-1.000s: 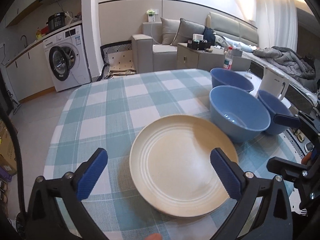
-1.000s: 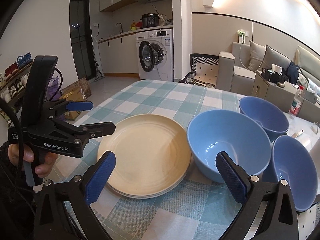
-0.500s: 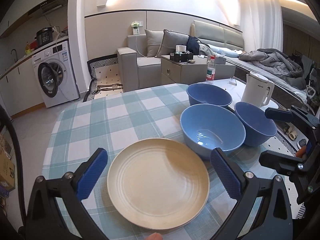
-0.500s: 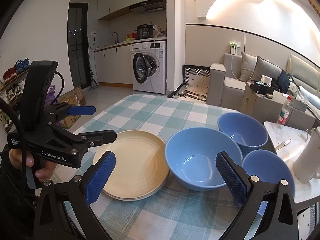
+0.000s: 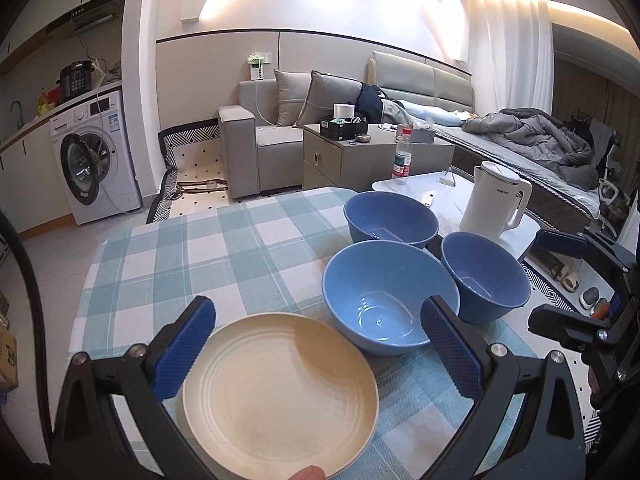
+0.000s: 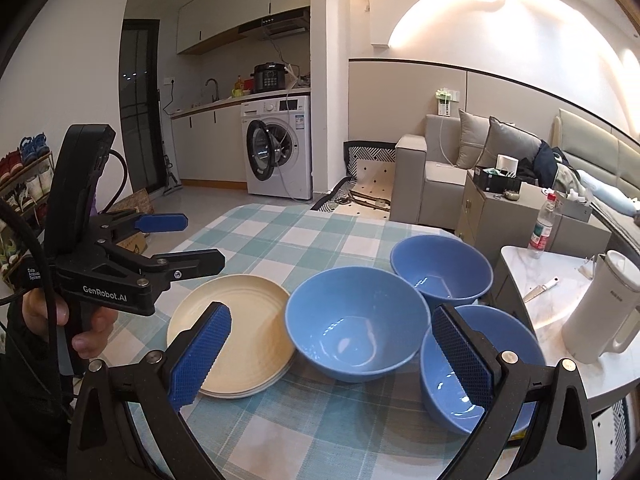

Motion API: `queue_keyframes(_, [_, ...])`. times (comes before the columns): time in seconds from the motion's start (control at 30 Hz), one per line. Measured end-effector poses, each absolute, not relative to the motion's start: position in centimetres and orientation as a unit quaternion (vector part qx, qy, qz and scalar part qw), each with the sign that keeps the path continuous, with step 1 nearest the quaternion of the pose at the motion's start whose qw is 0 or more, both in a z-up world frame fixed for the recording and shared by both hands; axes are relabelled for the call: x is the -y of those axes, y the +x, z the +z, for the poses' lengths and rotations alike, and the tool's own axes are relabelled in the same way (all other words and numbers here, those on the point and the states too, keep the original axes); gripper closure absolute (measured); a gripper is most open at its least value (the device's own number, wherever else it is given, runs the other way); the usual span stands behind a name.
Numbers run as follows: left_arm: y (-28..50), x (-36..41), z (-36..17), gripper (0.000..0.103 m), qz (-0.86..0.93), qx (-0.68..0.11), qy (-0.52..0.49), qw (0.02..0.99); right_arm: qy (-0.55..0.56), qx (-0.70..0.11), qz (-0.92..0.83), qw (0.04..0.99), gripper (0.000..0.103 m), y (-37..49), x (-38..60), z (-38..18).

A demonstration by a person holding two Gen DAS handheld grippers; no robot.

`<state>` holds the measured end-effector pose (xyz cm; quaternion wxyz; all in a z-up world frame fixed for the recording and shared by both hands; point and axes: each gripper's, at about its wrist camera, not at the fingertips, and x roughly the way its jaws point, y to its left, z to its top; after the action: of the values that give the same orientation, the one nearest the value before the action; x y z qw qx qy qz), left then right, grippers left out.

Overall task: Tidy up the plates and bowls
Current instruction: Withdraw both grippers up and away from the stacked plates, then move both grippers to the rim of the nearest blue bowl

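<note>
Left wrist view: the left gripper (image 5: pixel 316 350) has its 2 black arms spread wide, and each ends in a blue pad with a ribbed, rubbery face; it holds nothing. Below and between the pads sits a round cream plate (image 5: pixel 280 396) with faint concentric rings, matte, on a table (image 5: pixel 224 248) covered by a woven cloth in a teal and white check. Just right of the plate stands a large blue bowl (image 5: pixel 384 300), smooth and glossy, with a squarish base visible inside. 2 smaller blue bowls stand close by: 1 farther off (image 5: pixel 390 218), 1 to the right (image 5: pixel 486 280). A white plastic kettle (image 5: pixel 496 204) stands on a pale marble-look surface at the far right. The right gripper (image 5: pixel 560 280) shows at the right edge, its jaws apart.

Right wrist view: the right gripper (image 6: pixel 334 354) is likewise spread wide and empty, with blue textured pads on black arms. The cream plate (image 6: pixel 240 328) lies at near left and tops a small stack, with more rims showing at its near edge. The large bowl (image 6: pixel 356 320) touches the plate's right edge. The far bowl (image 6: pixel 440 268) and the near right bowl (image 6: pixel 452 392) flank it. At the left, a hand (image 6: pixel 60 316) grips the left gripper (image 6: pixel 192 240), whose jaws stand apart above the table.
</note>
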<state>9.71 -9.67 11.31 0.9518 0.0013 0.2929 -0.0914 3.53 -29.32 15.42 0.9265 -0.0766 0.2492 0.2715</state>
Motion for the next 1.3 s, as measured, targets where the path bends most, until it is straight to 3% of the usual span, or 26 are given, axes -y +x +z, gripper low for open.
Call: queue_keyframes(1.3, [17.9,10.9,12.8,0.0,-0.098,-0.305,-0.012,0.947,-0.001,-0.225,0.169,0.96,0.001,8.7,42.6,22.0])
